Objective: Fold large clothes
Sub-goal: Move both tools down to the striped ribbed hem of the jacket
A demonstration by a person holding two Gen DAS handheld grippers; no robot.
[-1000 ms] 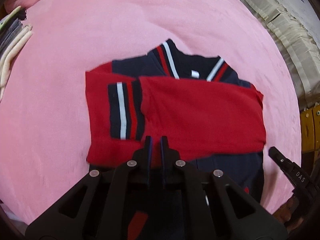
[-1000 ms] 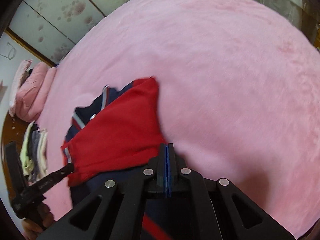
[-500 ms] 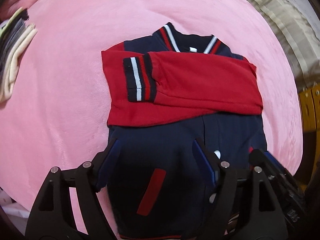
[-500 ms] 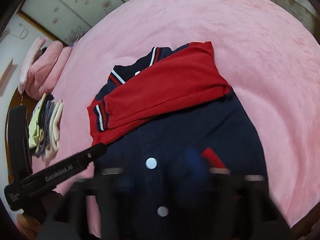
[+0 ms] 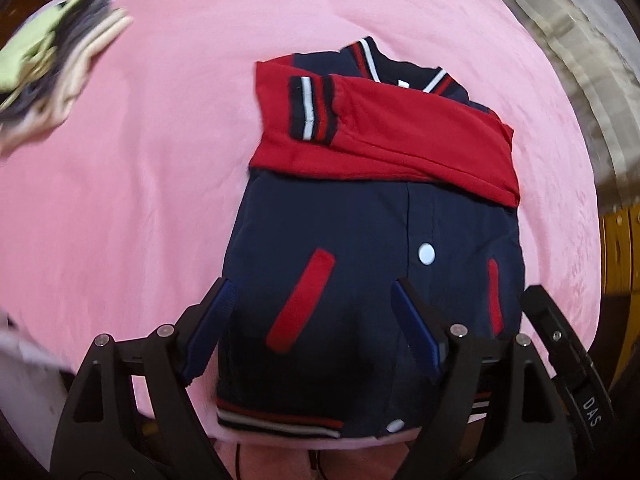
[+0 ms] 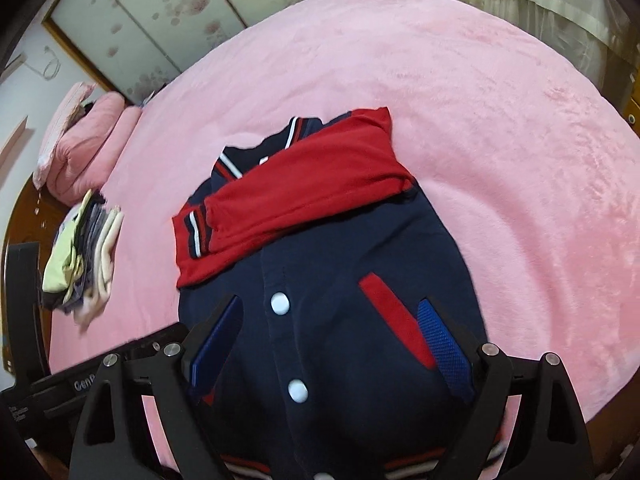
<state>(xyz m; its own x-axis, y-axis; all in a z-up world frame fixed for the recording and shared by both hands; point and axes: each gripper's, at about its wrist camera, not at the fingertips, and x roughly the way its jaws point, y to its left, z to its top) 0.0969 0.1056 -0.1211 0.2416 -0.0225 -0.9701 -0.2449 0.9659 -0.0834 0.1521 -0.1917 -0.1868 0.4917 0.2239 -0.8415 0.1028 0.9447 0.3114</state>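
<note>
Lying flat on bed [image 5: 140,200]: navy jacket [image 5: 360,264], red sleeves [image 5: 400,136] crossed | your left tool [image 5: 316,312] and right tool [image 6: 332,328] spread wide, empty.

Bare pink bed [image 6: 500,128] lies open right of the jacket [image 6: 344,288], while a seemingly folded clothes stack [image 6: 86,248] blocks the left side.

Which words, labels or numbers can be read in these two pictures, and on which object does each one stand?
"DAS": white letters on the black body of the right gripper, seen at the edge of the left wrist view.
"Gene": white letters, cut off by a finger, on the black body of the left gripper, seen in the right wrist view.
Smaller white print lower on that body: too small to read.
The jacket shows no readable text.
</note>
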